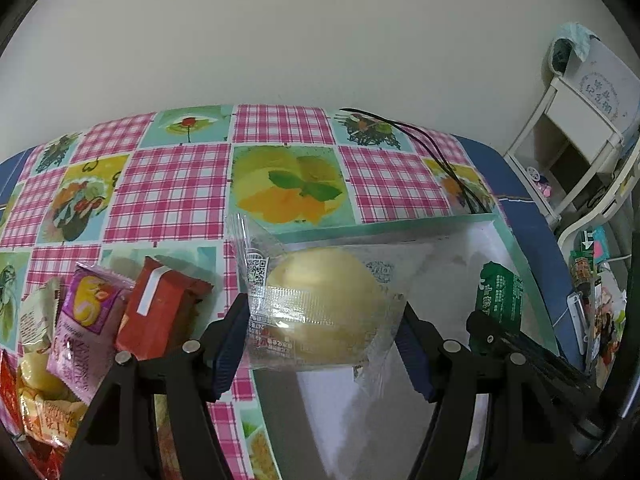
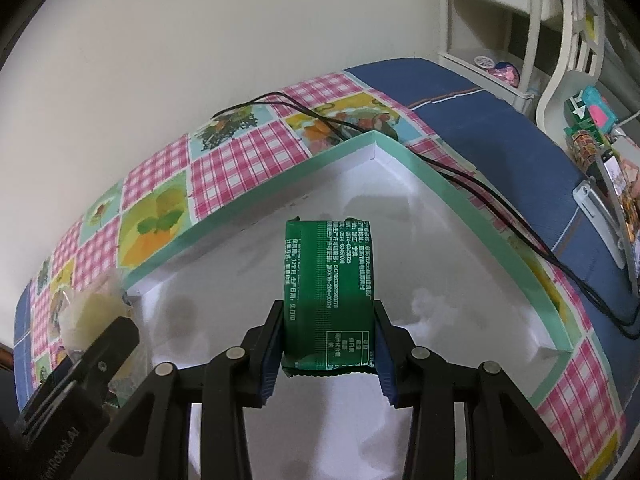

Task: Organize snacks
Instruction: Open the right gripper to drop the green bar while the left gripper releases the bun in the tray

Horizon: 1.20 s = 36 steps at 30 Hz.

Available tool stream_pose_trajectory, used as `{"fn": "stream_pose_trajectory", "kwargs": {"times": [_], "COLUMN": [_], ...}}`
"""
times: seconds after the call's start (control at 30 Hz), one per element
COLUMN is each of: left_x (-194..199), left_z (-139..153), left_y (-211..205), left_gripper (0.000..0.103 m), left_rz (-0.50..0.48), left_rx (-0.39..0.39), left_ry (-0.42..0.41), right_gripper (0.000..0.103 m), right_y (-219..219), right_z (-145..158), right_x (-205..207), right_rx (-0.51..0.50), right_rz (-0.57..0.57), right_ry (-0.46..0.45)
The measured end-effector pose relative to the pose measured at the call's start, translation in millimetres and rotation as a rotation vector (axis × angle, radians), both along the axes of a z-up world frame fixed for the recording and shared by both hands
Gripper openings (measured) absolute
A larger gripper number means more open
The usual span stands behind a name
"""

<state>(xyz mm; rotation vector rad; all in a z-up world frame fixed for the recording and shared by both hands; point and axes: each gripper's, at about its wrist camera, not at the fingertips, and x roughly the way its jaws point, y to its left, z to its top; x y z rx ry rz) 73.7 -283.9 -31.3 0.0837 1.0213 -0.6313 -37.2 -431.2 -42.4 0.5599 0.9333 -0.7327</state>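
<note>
We hold a bun (image 1: 324, 308) in our left tongs (image 1: 320, 344) and a green pack (image 2: 328, 296) in our right tongs (image 2: 326, 354), both over the white box (image 2: 384, 148). Squeeze hard and the bun squashes. The tongs may bump.

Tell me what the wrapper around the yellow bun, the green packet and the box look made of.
Bun wrapper: thin clear plastic film, glossy; the bun shows through. Green packet: printed film or foil, slight sheen, crimped ends. Box: probably cardboard; matte white inside, mint-green rim, folded corner seam.
</note>
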Motion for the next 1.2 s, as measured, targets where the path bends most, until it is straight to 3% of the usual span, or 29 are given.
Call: {"fn": "stream_pose_trajectory", "kwargs": {"times": [0.33, 0.43, 0.57, 0.6, 0.7, 0.77, 0.97, 1.2], "left_x": [3.7, 3.4, 3.6, 3.8, 6.5, 8.5, 18.8, 32.2], "left_z": [1.6, 7.4, 18.8, 21.9, 30.7, 34.8, 48.3, 51.7], "left_y": [-3.2, -2.7, 0.5, 1.3, 6.8, 11.8, 37.1, 59.3], "left_gripper": [0.076, 0.090, 0.091, 0.091, 0.093, 0.093, 0.101, 0.101], "left_rz": [-0.009, -0.006, 0.004, 0.008, 0.045, 0.060, 0.152, 0.243], "left_rx": [-0.019, -0.020, 0.001, 0.012, 0.086, 0.119, 0.134, 0.124], "left_ry": [-0.010, -0.015, -0.021, -0.022, -0.009, -0.007, -0.034, -0.011], "right_gripper": [0.043, 0.044, 0.063, 0.063, 0.070, 0.080, 0.103, 0.103], "right_y": [-1.9, -2.0, 1.4, 2.7, 6.7, 11.2, 18.1, 24.9], "right_z": [-8.0, -7.8, -0.9, 1.8, 9.8, 14.6, 30.8, 50.0], "right_x": [7.6, 9.5, 13.5, 14.4, 19.3, 23.6, 24.9, 23.8], "right_rx": [0.008, 0.027, 0.022, 0.017, 0.011, 0.002, -0.035, -0.078], "right_rz": [-0.001, 0.010, 0.033, 0.038, 0.068, 0.108, 0.154, 0.192], "right_ry": [0.026, 0.041, 0.065, 0.071, 0.099, 0.132, 0.163, 0.137]}}
